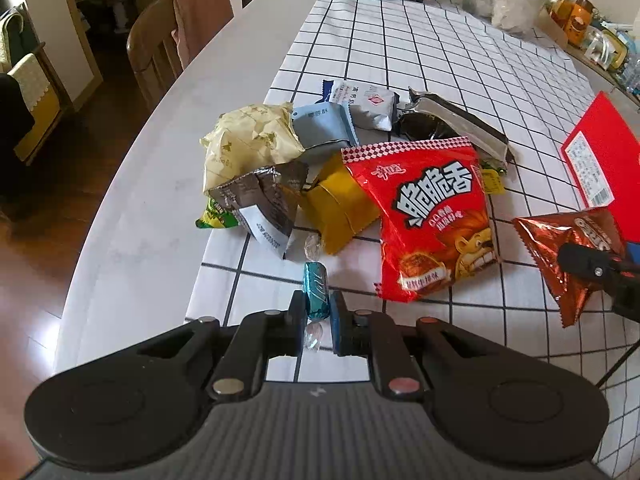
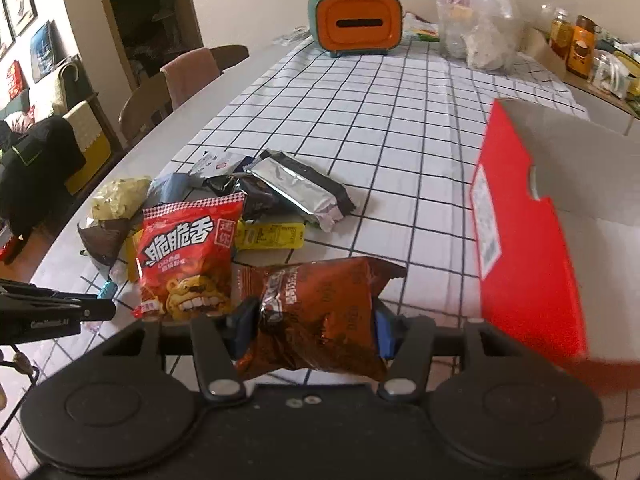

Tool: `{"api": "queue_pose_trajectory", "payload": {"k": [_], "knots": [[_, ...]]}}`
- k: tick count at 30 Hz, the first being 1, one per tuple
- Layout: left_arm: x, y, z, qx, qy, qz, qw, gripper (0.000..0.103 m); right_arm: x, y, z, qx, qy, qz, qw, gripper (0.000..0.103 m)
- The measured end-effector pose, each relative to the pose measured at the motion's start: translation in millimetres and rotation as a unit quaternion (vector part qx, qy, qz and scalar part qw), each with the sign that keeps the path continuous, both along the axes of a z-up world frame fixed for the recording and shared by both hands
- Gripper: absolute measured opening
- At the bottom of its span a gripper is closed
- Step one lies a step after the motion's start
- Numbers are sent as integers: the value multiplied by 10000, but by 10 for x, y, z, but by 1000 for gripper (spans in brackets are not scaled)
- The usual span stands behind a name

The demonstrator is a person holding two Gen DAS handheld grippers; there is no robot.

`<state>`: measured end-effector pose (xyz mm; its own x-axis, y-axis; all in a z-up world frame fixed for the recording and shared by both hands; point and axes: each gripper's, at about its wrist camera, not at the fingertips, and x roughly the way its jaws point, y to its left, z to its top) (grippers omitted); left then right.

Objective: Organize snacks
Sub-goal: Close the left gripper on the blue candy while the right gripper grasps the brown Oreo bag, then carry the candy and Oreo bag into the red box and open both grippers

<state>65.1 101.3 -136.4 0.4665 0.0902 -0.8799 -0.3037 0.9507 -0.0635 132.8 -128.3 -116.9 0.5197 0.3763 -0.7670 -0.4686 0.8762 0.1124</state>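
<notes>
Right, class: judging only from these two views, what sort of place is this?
Most likely a home dining area: a long table under a grid-patterned tablecloth, wooden dining chairs alongside it, one with a pink cloth over its back, and framed pictures on the wall.

Both low, forward — shared snack pile (image 1: 344,176)

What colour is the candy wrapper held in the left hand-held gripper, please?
Teal candy with clear twisted ends, best seen in the left wrist view.
</notes>
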Motion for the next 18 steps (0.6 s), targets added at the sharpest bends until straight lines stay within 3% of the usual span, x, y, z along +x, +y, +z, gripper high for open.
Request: {"api": "queue_pose_trajectory", "payload": {"k": [10, 18], "knots": [[-219, -143, 277, 21, -262, -468, 9986, 12, -387, -245, 332, 168, -192, -358, 9990, 56], [-326, -452, 672, 127, -642, -1008, 9928, 12, -607, -518, 665, 284, -436, -608, 9968, 56]]}}
